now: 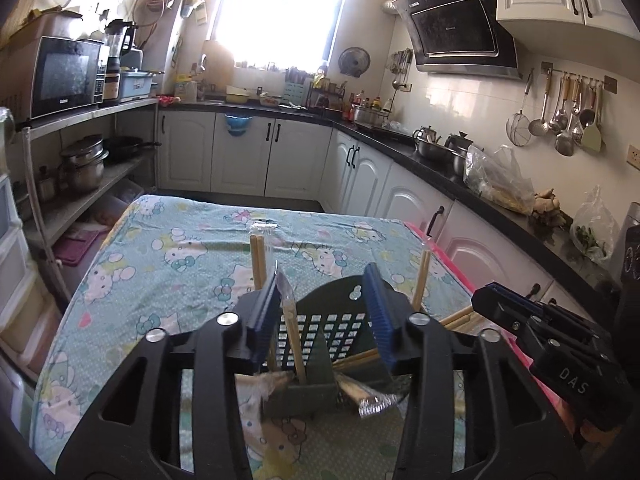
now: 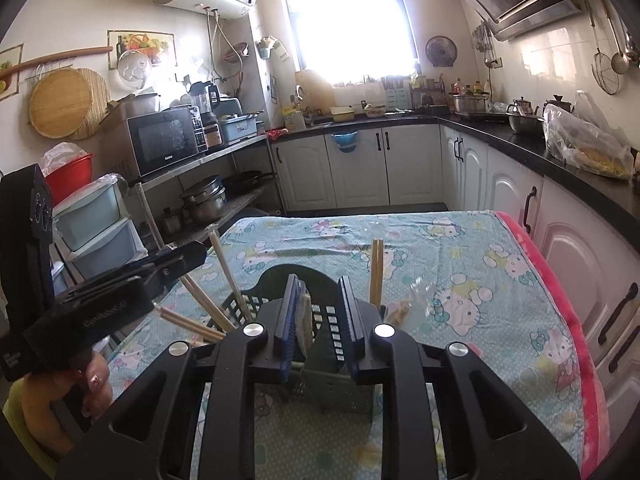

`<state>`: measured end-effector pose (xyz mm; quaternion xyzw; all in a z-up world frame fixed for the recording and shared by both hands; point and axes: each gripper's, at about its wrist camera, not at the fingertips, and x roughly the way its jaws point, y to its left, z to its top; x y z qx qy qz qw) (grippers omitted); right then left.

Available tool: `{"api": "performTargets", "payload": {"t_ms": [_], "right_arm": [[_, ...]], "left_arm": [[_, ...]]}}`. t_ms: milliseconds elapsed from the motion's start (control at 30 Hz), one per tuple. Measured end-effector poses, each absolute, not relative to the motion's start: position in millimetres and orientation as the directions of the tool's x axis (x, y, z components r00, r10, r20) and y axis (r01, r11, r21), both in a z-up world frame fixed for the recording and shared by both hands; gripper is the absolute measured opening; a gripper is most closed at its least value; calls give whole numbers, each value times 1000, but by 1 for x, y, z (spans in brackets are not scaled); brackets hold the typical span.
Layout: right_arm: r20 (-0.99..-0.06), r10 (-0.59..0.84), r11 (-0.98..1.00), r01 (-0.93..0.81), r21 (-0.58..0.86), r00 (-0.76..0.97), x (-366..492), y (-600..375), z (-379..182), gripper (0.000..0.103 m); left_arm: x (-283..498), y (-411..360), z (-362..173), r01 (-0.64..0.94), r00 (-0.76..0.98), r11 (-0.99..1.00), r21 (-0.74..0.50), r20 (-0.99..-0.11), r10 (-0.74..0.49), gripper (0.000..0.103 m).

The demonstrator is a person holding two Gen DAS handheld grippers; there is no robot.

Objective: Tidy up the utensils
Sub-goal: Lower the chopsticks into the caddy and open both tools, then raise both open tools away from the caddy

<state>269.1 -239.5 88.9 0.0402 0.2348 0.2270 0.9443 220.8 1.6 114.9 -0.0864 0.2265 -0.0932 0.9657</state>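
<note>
Dark perforated plastic utensil holder (image 1: 320, 332) stands near the patterned tablecloth's (image 1: 168, 256) front edge, base hidden behind both grippers; left gripper (image 1: 325, 316) and right gripper (image 2: 320, 322) parted, clamping nothing; wrapped wooden chopsticks (image 1: 289, 320) inside.

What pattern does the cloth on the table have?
The tablecloth is light blue-green with white cartoon cats and small dots. The right wrist view shows it best.
</note>
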Motion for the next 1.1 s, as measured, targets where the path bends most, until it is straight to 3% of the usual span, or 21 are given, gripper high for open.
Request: {"api": "performTargets", "payload": {"t_ms": [567,700,1100], "right_arm": [[-426,454,889,-428,163,782,217,-255,76,52],[-435,447,892,-424,156,781,205,-255,65,59],[-463,415,907,-393,148,783,181,-259,28,76]], "left_arm": [[163,14,111,165,867,956,-243,-427,-258,87],[154,14,102,167,854,952,-257,-444,-270,92],[135,8,60,131,848,968,-215,-482,-222,92]]}}
